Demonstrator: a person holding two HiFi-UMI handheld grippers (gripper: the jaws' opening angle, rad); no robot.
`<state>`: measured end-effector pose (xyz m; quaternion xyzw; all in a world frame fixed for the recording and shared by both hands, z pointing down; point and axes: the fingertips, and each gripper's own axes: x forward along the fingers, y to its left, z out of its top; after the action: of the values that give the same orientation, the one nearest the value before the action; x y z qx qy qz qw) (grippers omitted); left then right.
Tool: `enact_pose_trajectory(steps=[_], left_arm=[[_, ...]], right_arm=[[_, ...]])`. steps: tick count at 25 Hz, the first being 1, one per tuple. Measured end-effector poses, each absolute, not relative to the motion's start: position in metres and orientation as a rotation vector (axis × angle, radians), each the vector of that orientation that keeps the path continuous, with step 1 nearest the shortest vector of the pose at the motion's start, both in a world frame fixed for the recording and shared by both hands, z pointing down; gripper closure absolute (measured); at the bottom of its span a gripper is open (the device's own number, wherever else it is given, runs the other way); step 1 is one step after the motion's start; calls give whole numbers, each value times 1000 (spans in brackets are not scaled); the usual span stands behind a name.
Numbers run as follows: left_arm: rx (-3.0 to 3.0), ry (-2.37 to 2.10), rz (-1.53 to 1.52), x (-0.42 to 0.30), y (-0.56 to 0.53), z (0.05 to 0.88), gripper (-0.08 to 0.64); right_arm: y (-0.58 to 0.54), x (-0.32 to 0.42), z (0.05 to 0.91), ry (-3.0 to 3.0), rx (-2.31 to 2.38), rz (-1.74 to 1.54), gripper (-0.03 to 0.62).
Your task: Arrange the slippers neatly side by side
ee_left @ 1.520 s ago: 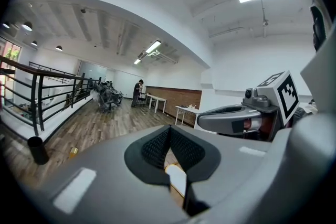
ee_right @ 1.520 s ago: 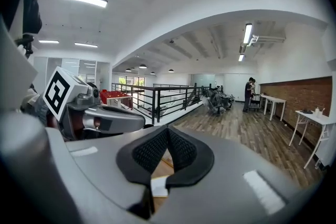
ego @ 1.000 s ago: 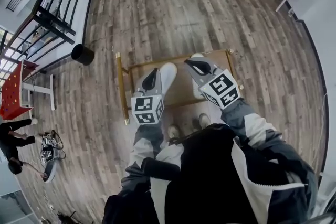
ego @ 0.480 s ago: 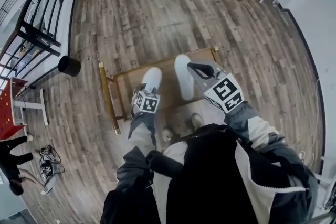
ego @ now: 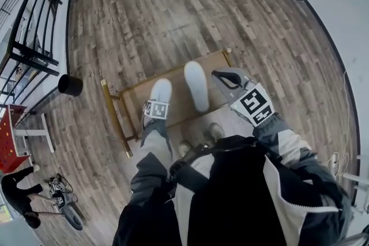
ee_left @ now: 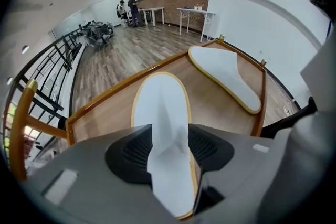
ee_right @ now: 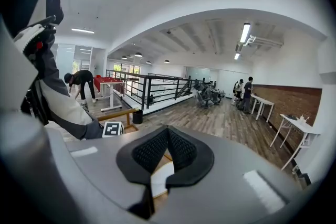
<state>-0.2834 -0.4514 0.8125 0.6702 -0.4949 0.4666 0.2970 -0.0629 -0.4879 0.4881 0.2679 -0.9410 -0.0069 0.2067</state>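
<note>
Two white slippers sit on the wooden platform [ego: 135, 98], and the left one is already set down. The left slipper [ego: 161, 89] lies on the platform's left half, with its long axis running from the near edge toward the far rail. Its heel end stands between the jaws of my left gripper [ego: 158, 99]. Those jaws have just been opening and now stand wide apart, so the pads [ee_left: 210, 147] flank the slipper without pinching it.

The right slipper [ego: 196, 85] lies around the platform's middle, apart from the left one. Its toe reaches closer to the far rail than the left slipper's toe does. As far as I can judge through the wide lens, the two long axes are not quite parallel.

My right gripper [ego: 215, 74] hovers over the platform's right half, just beside the right slipper, which lies on the side toward the platform's middle. Its jaws are pressed together with nothing held; its own view shows only a sliver of white slipper below them. That hand is plainly the nearer one to the slipper that is out of line.

I judge the next move to be a pull toward the platform's near edge and a slight turn, until heel matches heel.

Both slippers are flat and white with a thin tan rim. They look soft and light, so a nudge may slide or fold them.
</note>
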Motion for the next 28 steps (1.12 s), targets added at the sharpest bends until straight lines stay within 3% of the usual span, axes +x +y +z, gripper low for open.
enact_pose_trajectory(steps=[1, 4, 14, 28], left_arm=[[1779, -1312, 1241, -282, -451, 813, 348], [1762, -1300, 1226, -279, -446, 818, 517], [1738, -1478, 890, -286, -448, 759, 529], [1919, -1907, 285, -290, -409, 576, 529]], right_arm=[[-490, -58, 488, -2618, 763, -16, 589], [-495, -49, 487, -2618, 802, 16, 589], [-484, -74, 488, -2673, 692, 4, 589], [-455, -130, 486, -2782, 461, 9, 589]])
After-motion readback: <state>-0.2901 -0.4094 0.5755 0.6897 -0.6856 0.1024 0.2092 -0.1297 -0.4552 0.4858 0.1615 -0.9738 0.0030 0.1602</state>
